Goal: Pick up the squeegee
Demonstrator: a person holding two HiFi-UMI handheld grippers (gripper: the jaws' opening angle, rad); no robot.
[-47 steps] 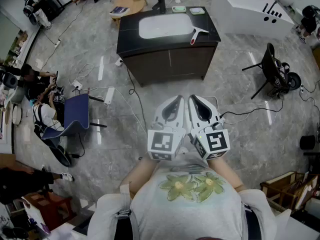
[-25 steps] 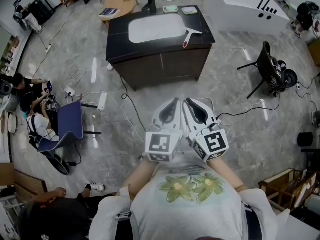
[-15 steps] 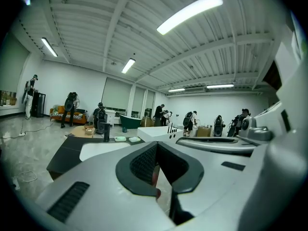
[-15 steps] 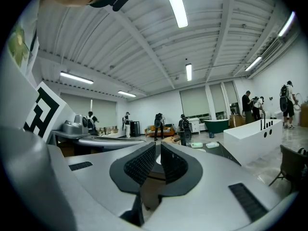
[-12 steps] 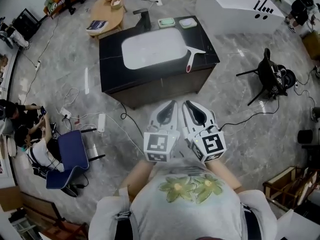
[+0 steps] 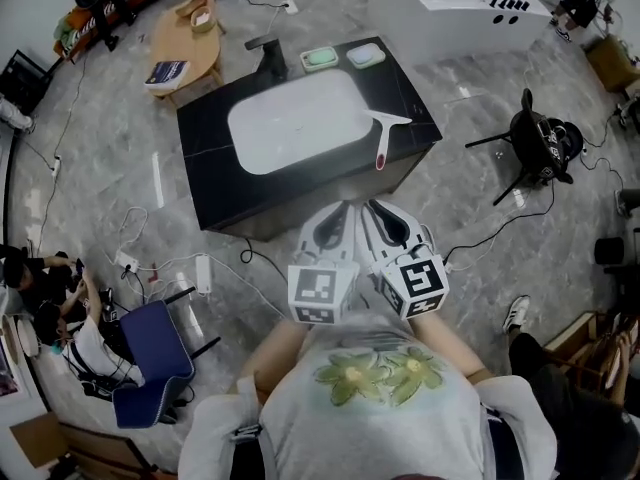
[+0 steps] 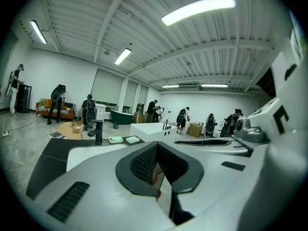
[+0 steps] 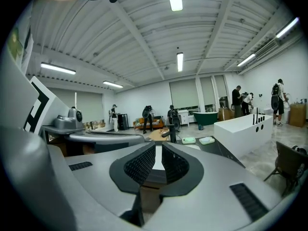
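Note:
The squeegee (image 6: 382, 138), with a white blade and a red handle, lies on the right side of the black vanity top (image 6: 205, 138), next to the white sink basin (image 6: 293, 121). My left gripper (image 6: 335, 220) and right gripper (image 6: 378, 218) are side by side in front of my chest, a short way short of the vanity's near edge. Both are shut and hold nothing. In the left gripper view a bit of the red handle (image 7: 154, 179) shows past the left gripper (image 7: 157, 149). The right gripper (image 8: 158, 151) points at the basin (image 8: 158, 160).
A black faucet (image 6: 268, 56) and two soap dishes (image 6: 320, 58) stand at the vanity's back. A white bathtub (image 6: 450, 3) is behind, a black stand (image 6: 535, 140) to the right, a blue chair (image 6: 150, 353) and floor cables (image 6: 205, 268) to the left. A person's shoe (image 6: 517, 313) is at right.
The vanity with the squeegee has drawn much nearer and slid down the head view. Both grippers stay shut, side by side, carried forward toward it.

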